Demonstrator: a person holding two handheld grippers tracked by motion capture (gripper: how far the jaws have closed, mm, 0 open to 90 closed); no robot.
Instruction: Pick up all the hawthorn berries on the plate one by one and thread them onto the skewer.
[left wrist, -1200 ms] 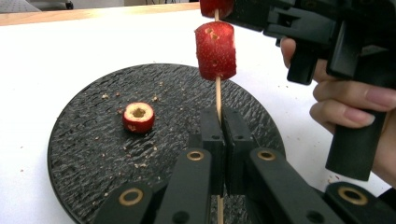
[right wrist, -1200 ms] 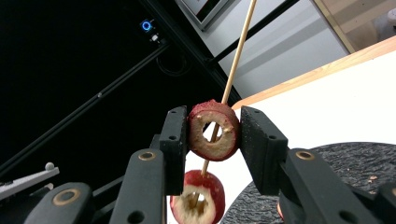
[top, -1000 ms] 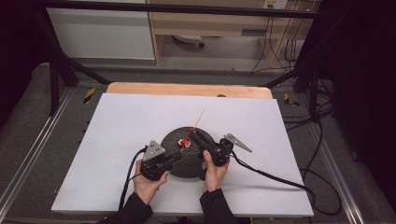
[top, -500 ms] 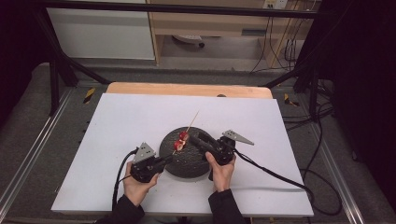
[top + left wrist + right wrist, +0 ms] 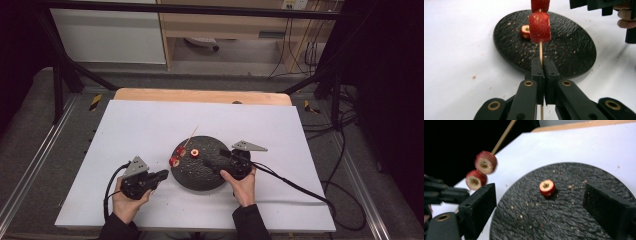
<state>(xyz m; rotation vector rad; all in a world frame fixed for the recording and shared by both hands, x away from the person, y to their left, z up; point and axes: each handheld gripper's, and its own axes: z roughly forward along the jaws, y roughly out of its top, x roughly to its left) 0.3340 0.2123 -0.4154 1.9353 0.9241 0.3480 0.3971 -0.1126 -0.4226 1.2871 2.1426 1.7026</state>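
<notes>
My left gripper (image 5: 161, 174) is low over the white table, left of the black round plate (image 5: 200, 175). Its jaws are shut on a thin wooden skewer (image 5: 540, 51). Two red fruit pieces (image 5: 539, 23) are threaded on the skewer, which slants up over the plate's left rim (image 5: 178, 156). A third cored red piece (image 5: 547, 187) lies loose on the plate (image 5: 564, 220). On the plate's right side, my right gripper (image 5: 214, 159) points at that piece. Its jaws (image 5: 540, 202) have just been opening and stand wide apart with nothing pressed between them.
Crumbs and red flecks are scattered over the plate and the white tabletop (image 5: 150, 125). Cables trail from both grippers to the near edge and to the right. A wooden strip (image 5: 200, 96) runs along the far edge of the table.
My left gripper has pulled away to the left and nearer, carrying the skewer with its two pieces. The right jaws have gone from shut to wide open, and a red piece now lies on the plate.
</notes>
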